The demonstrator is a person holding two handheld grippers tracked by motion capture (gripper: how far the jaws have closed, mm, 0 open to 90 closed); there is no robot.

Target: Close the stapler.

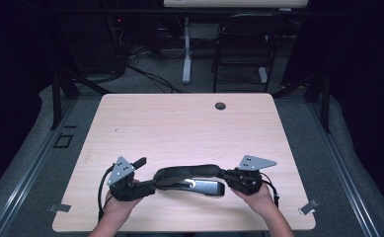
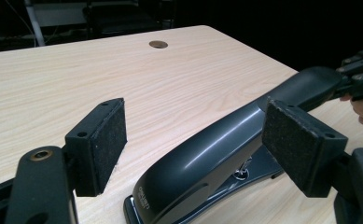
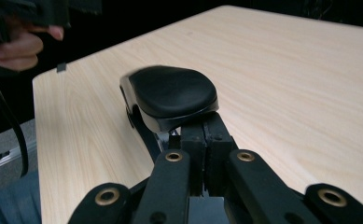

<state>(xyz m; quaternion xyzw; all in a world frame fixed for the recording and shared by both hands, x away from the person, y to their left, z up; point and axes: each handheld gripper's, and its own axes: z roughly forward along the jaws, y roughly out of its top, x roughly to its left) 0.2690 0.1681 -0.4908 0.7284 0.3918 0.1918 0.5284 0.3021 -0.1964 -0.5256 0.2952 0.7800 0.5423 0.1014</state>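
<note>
Black, long-handled desktop stapler (image 1: 187, 178) with a glossy curved top arm, lying along the near edge of the pale wood-grain counter (image 1: 179, 123), between the two hands. Right gripper (image 1: 225, 174) clenched on the raised tip of the stapler's handle, jaws pressed tight together. Left gripper (image 1: 147, 174) released, felt-faced pads (image 2: 102, 144) spread wide on either side of the stapler's hinge end, not touching it. Small round cable hole (image 1: 220, 105) near the counter's far edge.
</note>
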